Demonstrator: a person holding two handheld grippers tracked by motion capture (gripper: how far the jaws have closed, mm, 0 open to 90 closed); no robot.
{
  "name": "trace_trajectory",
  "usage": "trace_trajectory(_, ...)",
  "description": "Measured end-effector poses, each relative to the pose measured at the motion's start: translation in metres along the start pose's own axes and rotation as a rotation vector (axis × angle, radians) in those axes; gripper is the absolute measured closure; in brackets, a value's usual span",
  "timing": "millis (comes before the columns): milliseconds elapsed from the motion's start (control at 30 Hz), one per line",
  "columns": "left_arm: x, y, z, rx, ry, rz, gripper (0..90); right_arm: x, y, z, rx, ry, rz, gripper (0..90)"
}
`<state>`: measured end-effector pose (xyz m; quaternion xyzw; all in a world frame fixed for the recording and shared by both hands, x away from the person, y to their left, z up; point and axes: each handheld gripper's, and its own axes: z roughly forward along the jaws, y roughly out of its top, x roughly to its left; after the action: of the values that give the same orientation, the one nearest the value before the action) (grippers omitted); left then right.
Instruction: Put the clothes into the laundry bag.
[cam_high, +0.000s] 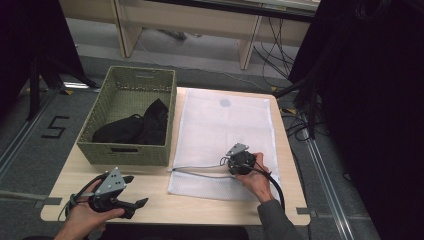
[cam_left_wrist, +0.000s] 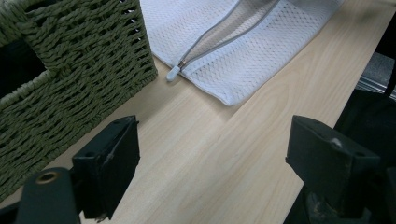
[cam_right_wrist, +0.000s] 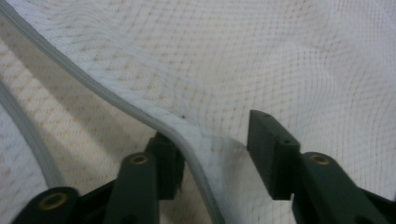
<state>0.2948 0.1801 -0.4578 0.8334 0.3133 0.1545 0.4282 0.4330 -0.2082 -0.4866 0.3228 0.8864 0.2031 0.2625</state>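
Right gripper view: my right tongs (cam_right_wrist: 212, 158), half-open, straddle the soft, light mesh bag's (cam_right_wrist: 280, 60) zipper edge (cam_right_wrist: 140, 114) on the desk, seemingly not yet pinching; left tongs (cam_left_wrist: 212, 161) open, empty.

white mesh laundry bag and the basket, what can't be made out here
- Black clothing in the green woven basket: high view, a dark heap, so the kind of garment can't be told.
- White mesh laundry bag: the right gripper straddles its grey zipper edge; the fold hides whether the fingers pinch it.
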Motion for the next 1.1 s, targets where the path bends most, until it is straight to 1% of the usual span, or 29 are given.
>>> trace_trajectory(67, 0.0, 0.0, 0.0, 0.0, 0.002, 0.0, 16.9, -0.001, 0.004, 0.0, -0.022, -0.006, -0.013, 67.4)
trace_trajectory(167, 0.0, 0.0, 0.0, -0.003, 0.0, 0.001, 16.9, -0.002, 0.009, -0.003, -0.073, -0.007, -0.019, 77.7)
trace_trajectory(200, 0.0, 0.0, 0.0, -0.007, 0.002, -0.006, 16.9, -0.002, 0.011, -0.005, -0.082, -0.008, -0.002, 80.4)
trace_trajectory(233, 0.0, 0.0, 0.0, -0.006, 0.002, -0.007, 16.9, -0.002, 0.011, -0.006, -0.092, -0.017, -0.018, 82.5)
trace_trajectory(267, 0.0, 0.0, 0.0, -0.007, 0.003, -0.008, 16.9, -0.003, 0.013, -0.008, -0.099, -0.016, -0.012, 85.0)
trace_trajectory(300, 0.001, 0.0, -0.001, -0.002, 0.0, 0.005, 16.9, -0.005, 0.014, -0.011, -0.119, -0.021, -0.031, 86.6)
trace_trajectory(333, 0.001, 0.0, -0.001, -0.002, 0.0, 0.005, 17.0, -0.005, 0.015, -0.014, -0.133, -0.019, -0.026, 88.3)
trace_trajectory(367, 0.001, 0.001, -0.001, -0.006, -0.002, 0.006, 17.0, -0.005, 0.017, -0.02, -0.146, -0.02, -0.019, 88.7)
trace_trajectory(400, 0.002, 0.001, -0.001, -0.005, 0.004, 0.01, 17.0, -0.007, 0.019, -0.022, -0.176, -0.036, -0.032, 88.8)
trace_trajectory(433, 0.0, 0.002, -0.001, -0.015, 0.01, -0.021, 17.0, -0.008, 0.02, -0.026, -0.185, -0.033, -0.03, 88.9)
trace_trajectory(467, 0.001, 0.003, -0.003, -0.019, 0.02, -0.007, 17.0, -0.008, 0.022, -0.031, -0.208, -0.044, -0.008, 89.0)
trace_trajectory(500, 0.001, 0.005, -0.005, -0.023, 0.03, 0.014, 17.3, -0.01, 0.024, -0.035, -0.231, -0.05, -0.005, 89.0)
trace_trajectory(533, 0.002, 0.007, -0.006, -0.033, 0.043, 0.016, 17.5, -0.011, 0.025, -0.039, -0.24, -0.05, -0.005, 89.0)
trace_trajectory(567, 0.004, 0.01, -0.009, -0.029, 0.057, 0.036, 17.5, -0.012, 0.025, -0.041, -0.251, -0.059, -0.001, 89.0)
trace_trajectory(600, 0.007, 0.014, -0.011, -0.045, 0.064, 0.042, 17.5, -0.013, 0.026, -0.044, -0.269, -0.061, -0.013, 88.9)
trace_trajectory(633, 0.012, 0.018, -0.014, -0.052, 0.081, 0.073, 17.5, -0.013, 0.027, -0.046, -0.275, -0.059, 0.019, 89.0)
trace_trajectory(667, 0.016, 0.021, -0.016, -0.08, 0.101, 0.066, 17.5, -0.014, 0.027, -0.048, -0.285, -0.064, 0.013, 89.0)
trace_trajectory(700, 0.022, 0.026, -0.02, -0.091, 0.12, 0.069, 17.5, -0.014, 0.028, -0.05, -0.294, -0.073, 0.02, 89.0)
trace_trajectory(767, 0.036, 0.036, -0.026, -0.121, 0.15, 0.048, 16.2, -0.015, 0.03, -0.054, -0.301, -0.069, 0.011, 88.9)
trace_trajectory(800, 0.045, 0.042, -0.029, -0.123, 0.149, 0.043, 14.6, -0.015, 0.03, -0.055, -0.309, -0.071, 0.021, 88.9)
trace_trajectory(833, 0.054, 0.049, -0.031, -0.108, 0.142, 0.039, 15.2, -0.016, 0.031, -0.056, -0.316, -0.075, 0.02, 88.9)
trace_trajectory(867, 0.062, 0.056, -0.032, -0.111, 0.148, 0.023, 14.9, -0.016, 0.032, -0.057, -0.319, -0.074, 0.023, 88.8)
trace_trajectory(900, 0.073, 0.066, -0.034, -0.117, 0.174, 0.032, 15.0, -0.016, 0.032, -0.057, -0.322, -0.075, 0.022, 88.8)
trace_trajectory(933, 0.079, 0.071, -0.033, -0.119, 0.181, 0.028, 14.8, -0.016, 0.032, -0.058, -0.326, -0.079, 0.022, 88.8)
trace_trajectory(967, 0.088, 0.078, -0.032, -0.098, 0.172, 0.014, 14.8, -0.016, 0.032, -0.058, -0.326, -0.076, 0.022, 88.8)
trace_trajectory(1000, 0.088, 0.078, -0.032, -0.098, 0.172, 0.014, 14.8, -0.016, 0.032, -0.058, -0.326, -0.075, 0.022, 88.8)
trace_trajectory(1033, 0.107, 0.091, -0.025, -0.068, 0.145, -0.029, 14.8, -0.015, 0.032, -0.058, -0.323, -0.07, 0.021, 88.8)
trace_trajectory(1067, 0.107, 0.091, -0.025, -0.068, 0.145, -0.029, 14.8, -0.015, 0.032, -0.058, -0.322, -0.068, 0.021, 88.7)
trace_trajectory(1100, 0.117, 0.097, -0.019, -0.065, 0.132, -0.052, 14.7, -0.015, 0.033, -0.058, -0.323, -0.065, 0.015, 88.7)
